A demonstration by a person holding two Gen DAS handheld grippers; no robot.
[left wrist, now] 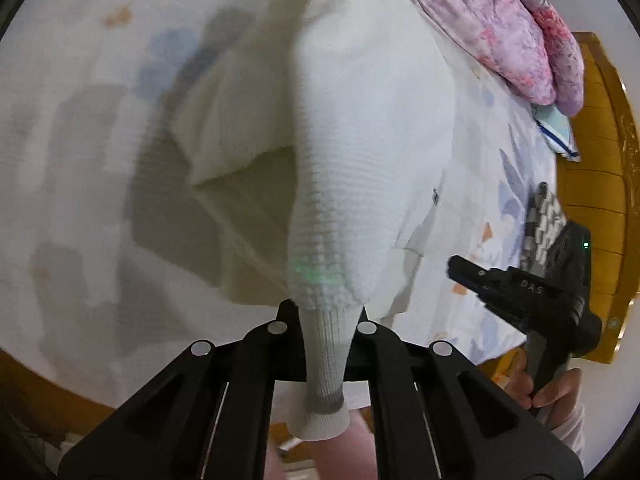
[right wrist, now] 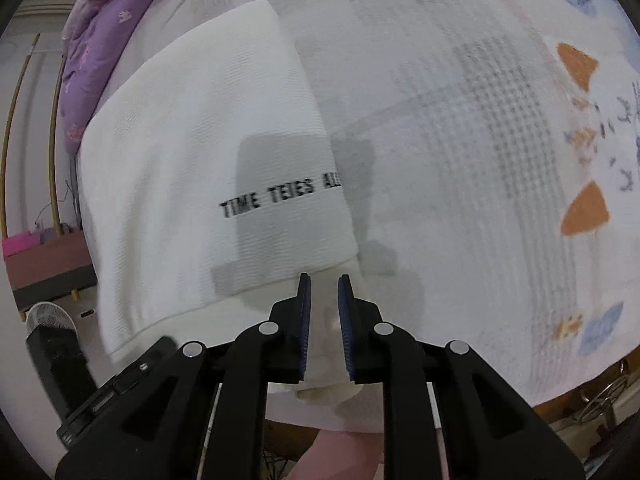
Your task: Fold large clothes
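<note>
The left gripper (left wrist: 326, 320) is clamped on the ribbed cuff (left wrist: 324, 364) of one sleeve (left wrist: 332, 208) of the white sweater (left wrist: 368, 92). The sleeve is lifted and stretched from the body of the garment toward the camera. The sweater itself lies on the bed sheet (left wrist: 72, 160), w/ a pink quilt (left wrist: 500, 28) bunched at the far edge.

The right gripper (right wrist: 323, 292) has its jaws a little apart, w/ blue pads (right wrist: 305, 320) showing and nothing between them. It hovers just over the near hem of the sweater's body (right wrist: 192, 168), close to the black printed text (right wrist: 280, 198). This part looks already folded, but the wrist view is distorted, so the number of layers is hard to tell.

The step in hand seems to be folding the sleeve across the body. To do it well, the left gripper should probably carry the cuff over in one flat arc and keep light tension, so the sleeve lands straight w/o twist. The right gripper could press or pinch the hem, approx. at the fold edge, so the body does not slide on the sheet. Release the cuff only when it lies flat.
</note>
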